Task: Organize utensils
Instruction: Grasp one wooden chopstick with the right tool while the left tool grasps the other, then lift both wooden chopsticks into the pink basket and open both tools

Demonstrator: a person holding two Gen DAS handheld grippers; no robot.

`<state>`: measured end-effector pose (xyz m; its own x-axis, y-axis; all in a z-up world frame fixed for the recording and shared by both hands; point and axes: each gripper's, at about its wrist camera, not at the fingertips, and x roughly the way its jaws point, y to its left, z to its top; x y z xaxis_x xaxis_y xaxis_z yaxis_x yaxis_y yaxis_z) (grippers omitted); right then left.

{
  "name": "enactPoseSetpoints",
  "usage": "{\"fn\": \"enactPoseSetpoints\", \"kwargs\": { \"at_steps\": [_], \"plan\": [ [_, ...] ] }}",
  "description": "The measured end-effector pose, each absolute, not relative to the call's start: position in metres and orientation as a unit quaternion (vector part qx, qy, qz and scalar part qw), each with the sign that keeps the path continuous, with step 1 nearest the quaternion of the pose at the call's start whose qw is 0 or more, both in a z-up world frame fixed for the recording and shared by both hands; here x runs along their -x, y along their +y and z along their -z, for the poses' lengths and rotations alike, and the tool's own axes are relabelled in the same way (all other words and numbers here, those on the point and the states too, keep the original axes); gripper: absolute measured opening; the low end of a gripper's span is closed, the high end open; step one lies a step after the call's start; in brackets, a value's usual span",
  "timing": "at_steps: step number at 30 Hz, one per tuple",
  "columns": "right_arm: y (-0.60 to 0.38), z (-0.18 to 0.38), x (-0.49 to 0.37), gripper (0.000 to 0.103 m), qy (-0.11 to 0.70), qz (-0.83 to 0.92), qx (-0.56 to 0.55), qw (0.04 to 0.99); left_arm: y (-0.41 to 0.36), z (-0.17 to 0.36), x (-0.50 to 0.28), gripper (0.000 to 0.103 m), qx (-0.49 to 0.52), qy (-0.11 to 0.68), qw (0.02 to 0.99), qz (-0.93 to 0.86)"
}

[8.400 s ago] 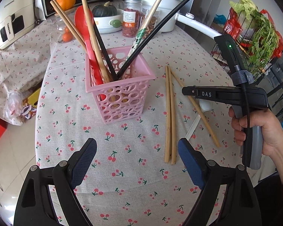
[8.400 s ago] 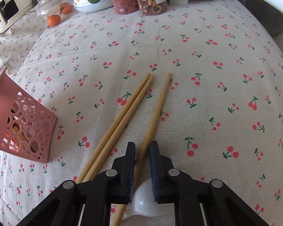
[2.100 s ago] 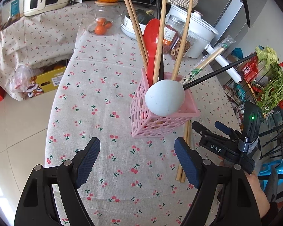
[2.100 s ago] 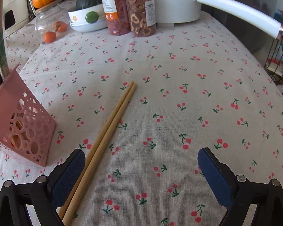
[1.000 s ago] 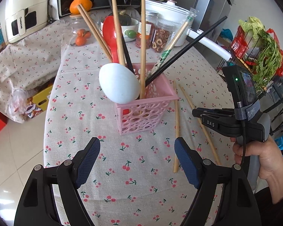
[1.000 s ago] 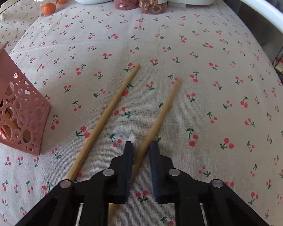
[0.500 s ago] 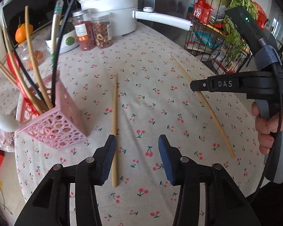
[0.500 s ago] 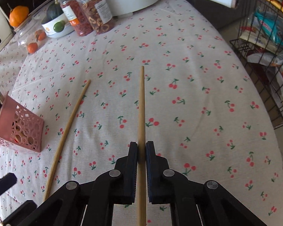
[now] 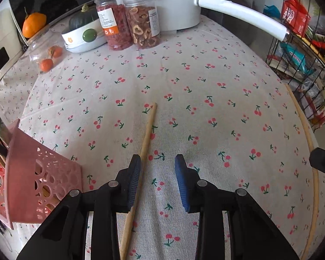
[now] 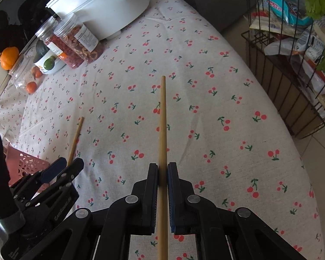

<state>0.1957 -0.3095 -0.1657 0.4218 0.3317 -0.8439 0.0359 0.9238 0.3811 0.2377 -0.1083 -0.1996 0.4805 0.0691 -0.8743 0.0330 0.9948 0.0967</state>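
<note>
We are clamping a long wooden chopstick (image 10: 162, 121) in our right gripper (image 10: 162, 173), pointing toward twelve o'clock. Our left gripper (image 9: 157, 169) is straddling, half-open, a second wooden chopstick (image 9: 147, 132) lying on the cherry-print tablecloth (image 9: 205, 82); the pink perforated basket (image 9: 32, 173) at nine o'clock is partly cut off.

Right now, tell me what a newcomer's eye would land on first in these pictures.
First, the right claw, shut on a long wooden chopstick that juts out over the cherry-print tablecloth. Next, the open left claw straddling a second chopstick lying on the cloth, close against its left finger. The pink basket sits at the left edge.
</note>
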Motion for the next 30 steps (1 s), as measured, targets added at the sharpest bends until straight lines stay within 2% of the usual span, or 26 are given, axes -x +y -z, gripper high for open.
{"fn": "enactPoseSetpoints", "kwargs": {
  "at_steps": [9,11,13,17,23,30],
  "plan": [
    [-0.305,0.163,-0.197,0.006,0.527,-0.114,-0.189,0.821,-0.096,0.204,-0.245,0.033,0.002,0.526,0.851,-0.011],
    [-0.306,0.163,-0.196,0.006,0.526,-0.114,-0.191,0.821,-0.098,0.204,-0.242,0.027,-0.006,0.528,0.849,-0.008],
    [-0.308,0.162,-0.195,0.006,0.525,-0.112,-0.192,0.821,-0.102,0.203,-0.239,0.014,-0.019,0.531,0.847,0.001],
    [-0.307,0.16,-0.192,0.006,0.524,-0.11,-0.194,0.822,-0.109,0.202,-0.232,0.007,-0.044,0.541,0.84,0.013],
    [-0.305,0.153,-0.183,0.006,0.513,-0.114,-0.196,0.828,-0.105,0.184,-0.208,0.006,-0.007,0.548,0.835,0.052],
    [-0.295,0.123,-0.161,0.006,0.469,-0.128,-0.202,0.85,-0.091,0.128,-0.159,0.006,0.0,0.499,0.86,0.108]
  ]
}}
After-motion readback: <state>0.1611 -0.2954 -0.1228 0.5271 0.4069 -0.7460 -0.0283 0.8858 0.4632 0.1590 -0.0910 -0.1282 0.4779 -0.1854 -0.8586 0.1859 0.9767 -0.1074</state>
